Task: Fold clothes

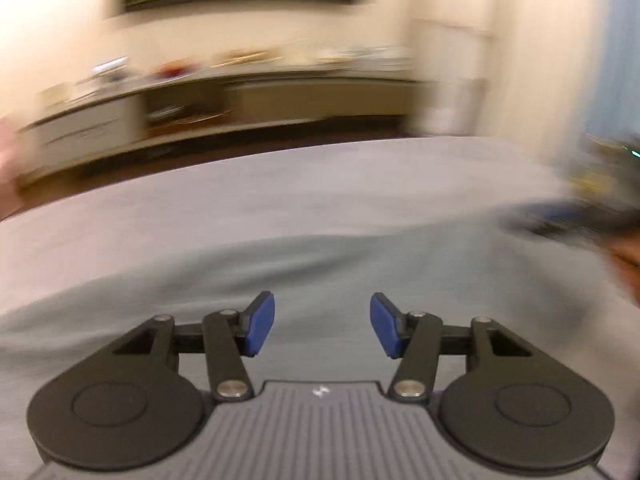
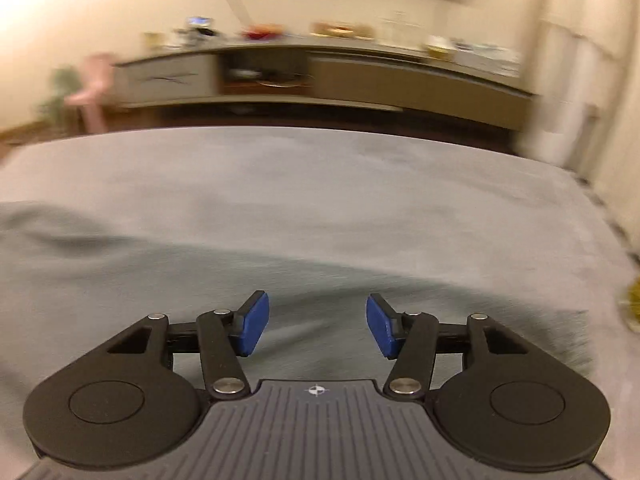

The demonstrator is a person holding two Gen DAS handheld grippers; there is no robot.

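A pale grey-green garment (image 1: 280,276) lies spread on a light grey padded surface (image 1: 280,184). In the left wrist view my left gripper (image 1: 322,314) hovers over the cloth, open, with nothing between its blue pads. The other gripper (image 1: 580,220) shows as a dark blur at the right edge, with part of a hand below it. In the right wrist view my right gripper (image 2: 318,314) is also open and empty above the garment (image 2: 200,276), whose edge runs slanting across the surface (image 2: 320,168). Both views are motion-blurred.
A long low sideboard (image 2: 360,76) with several small items on top stands against the far wall, beyond a strip of dark floor. A pink object (image 2: 94,88) stands at its left end. A pale curtain (image 2: 576,80) hangs at the right. A yellowish thing (image 2: 634,304) lies at the surface's right edge.
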